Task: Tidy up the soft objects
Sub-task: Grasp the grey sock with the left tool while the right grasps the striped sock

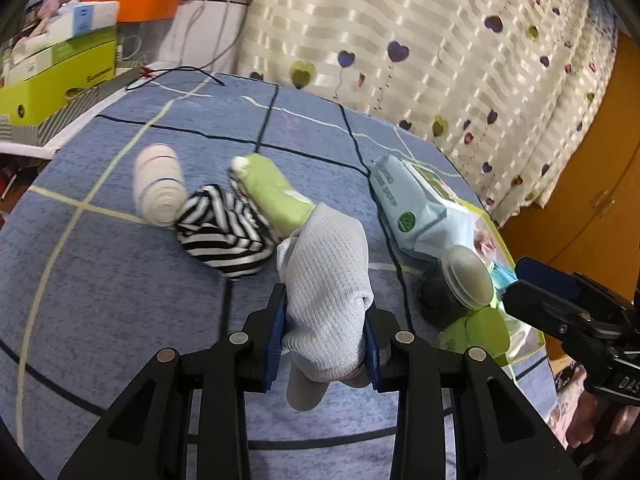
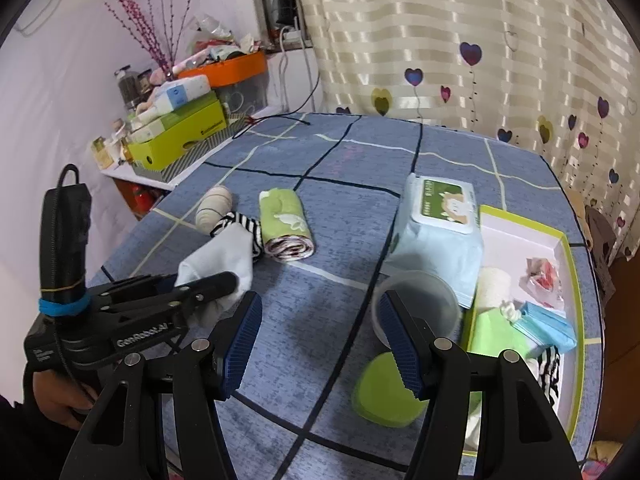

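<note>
My left gripper [image 1: 326,340] is shut on a white ribbed sock [image 1: 324,276], whose toe end sticks up between the blue pads above the blue checked tablecloth. Just beyond it lie a black-and-white striped sock [image 1: 224,236], a rolled green towel [image 1: 272,196] and a beige cloth roll [image 1: 158,188]. In the right wrist view my right gripper [image 2: 318,344] stands open with nothing between its pads. It hovers near a clear tub [image 2: 420,300] and a green lid [image 2: 380,392]. The white sock [image 2: 224,260] shows at its left, held in the left gripper [image 2: 230,284].
A green-rimmed white tray [image 2: 520,236] at the right holds several soft items. A pack of wet wipes [image 2: 436,236] leans beside it. Boxes and clutter [image 2: 180,132] crowd a shelf at the far left. A heart-patterned curtain [image 2: 480,40] hangs behind the table.
</note>
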Available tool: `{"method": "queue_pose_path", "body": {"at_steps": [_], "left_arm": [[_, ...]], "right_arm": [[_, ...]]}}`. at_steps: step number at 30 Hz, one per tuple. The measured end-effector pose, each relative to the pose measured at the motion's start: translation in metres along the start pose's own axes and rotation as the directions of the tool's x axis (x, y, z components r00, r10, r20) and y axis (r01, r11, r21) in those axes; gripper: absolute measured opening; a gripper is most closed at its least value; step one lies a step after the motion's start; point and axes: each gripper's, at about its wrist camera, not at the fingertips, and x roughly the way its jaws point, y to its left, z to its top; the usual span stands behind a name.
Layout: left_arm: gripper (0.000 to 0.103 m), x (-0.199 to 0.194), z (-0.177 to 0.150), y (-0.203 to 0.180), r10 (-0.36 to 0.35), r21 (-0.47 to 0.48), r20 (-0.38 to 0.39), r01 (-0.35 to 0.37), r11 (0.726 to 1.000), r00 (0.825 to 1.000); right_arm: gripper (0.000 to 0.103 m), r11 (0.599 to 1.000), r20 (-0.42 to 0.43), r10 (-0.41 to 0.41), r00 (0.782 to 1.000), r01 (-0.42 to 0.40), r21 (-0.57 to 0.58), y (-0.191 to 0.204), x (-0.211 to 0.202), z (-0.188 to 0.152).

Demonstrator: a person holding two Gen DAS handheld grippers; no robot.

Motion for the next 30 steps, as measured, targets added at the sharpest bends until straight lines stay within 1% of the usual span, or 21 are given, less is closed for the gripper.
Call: {"method": "queue_pose_path", "body": {"at_steps": [5, 9, 14, 20, 26, 30], "left_arm": [[0.034, -0.016, -0.001, 0.026, 0.020, -0.049, 0.033, -0.019, 0.999, 0.999], [0.034, -0.027, -0.001, 0.051, 0.047, -0.097, 0.060, -0.041, 0.994, 0.997], [0.034, -0.035, -0.002, 0.078, 0.078, -0.152, 0.083, -0.065, 0.986, 0.993], [0.034, -0.043, -0.004, 0.105, 0.092, -0.199, 0.101, -0.071, 0.977, 0.991], [0.034, -0.048, -0.006, 0.124, 0.103, -0.232, 0.109, -0.075, 0.970, 0.989], [0.034, -0.048, -0.006, 0.131, 0.101, -0.243, 0.109, -0.072, 0.967, 0.989]], "right_arm": [[0.062, 1.000, -0.018, 0.022, 1.000, -0.022, -0.020, 0.014, 0.016, 0.009], [0.062, 0.998, -0.052, 0.042, 0.998, -0.045, -0.040, 0.027, 0.039, 0.020], [0.062, 0.989, -0.100, 0.083, 0.992, -0.095, -0.117, 0.056, 0.069, 0.033], [0.062, 0.973, -0.164, 0.093, 0.982, -0.125, -0.196, 0.087, 0.110, 0.044], [0.062, 0.959, -0.199, 0.079, 0.977, -0.129, -0.253, 0.107, 0.144, 0.055], [0.062, 0.951, -0.235, 0.071, 0.969, -0.137, -0.278, 0.116, 0.170, 0.061]]}}
